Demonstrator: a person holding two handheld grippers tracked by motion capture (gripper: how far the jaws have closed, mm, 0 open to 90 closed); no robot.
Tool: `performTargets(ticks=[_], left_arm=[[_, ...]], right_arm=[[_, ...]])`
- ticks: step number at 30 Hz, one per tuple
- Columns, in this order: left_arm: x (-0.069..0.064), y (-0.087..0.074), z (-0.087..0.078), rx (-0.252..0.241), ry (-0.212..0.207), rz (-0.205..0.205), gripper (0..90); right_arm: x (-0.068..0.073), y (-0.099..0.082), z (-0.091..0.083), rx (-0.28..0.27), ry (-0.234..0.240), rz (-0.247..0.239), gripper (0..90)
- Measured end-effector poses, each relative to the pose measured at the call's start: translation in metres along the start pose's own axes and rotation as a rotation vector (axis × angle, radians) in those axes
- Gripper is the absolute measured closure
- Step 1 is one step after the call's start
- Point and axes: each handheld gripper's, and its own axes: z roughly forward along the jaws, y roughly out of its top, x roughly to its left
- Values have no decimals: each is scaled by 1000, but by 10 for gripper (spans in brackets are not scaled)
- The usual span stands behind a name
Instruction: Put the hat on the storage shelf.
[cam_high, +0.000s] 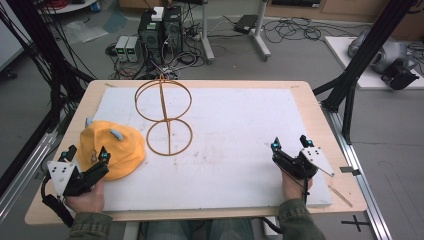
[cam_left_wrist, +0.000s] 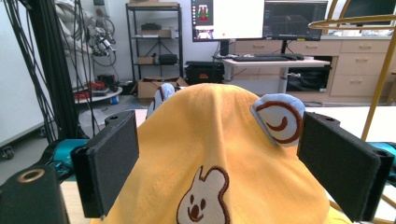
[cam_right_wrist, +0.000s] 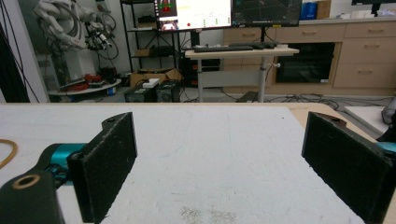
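- Jaws on the left gripper (cam_left_wrist: 219, 163) are spread wide on either side of the yellow hat (cam_left_wrist: 219, 154), not clamping it. Bear face on the fabric sits right between them.
- Right gripper (cam_high: 291, 144) jaws are spread too, nothing in them, just white mat (cam_right_wrist: 210, 158) underneath.
- Hat sits at the worktop's (cam_high: 310, 100) left side, just beside the gold wire stand (cam_high: 165, 117).

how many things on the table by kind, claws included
hat: 1
wire stand: 1
claws: 2, left claw and right claw
total: 4
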Motion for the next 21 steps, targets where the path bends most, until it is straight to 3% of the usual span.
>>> performTargets(ticks=[21], left_arm=[[-1,3,0,-8,-32,4,135]], right_arm=[[0,0,0,5,-1,9,100]])
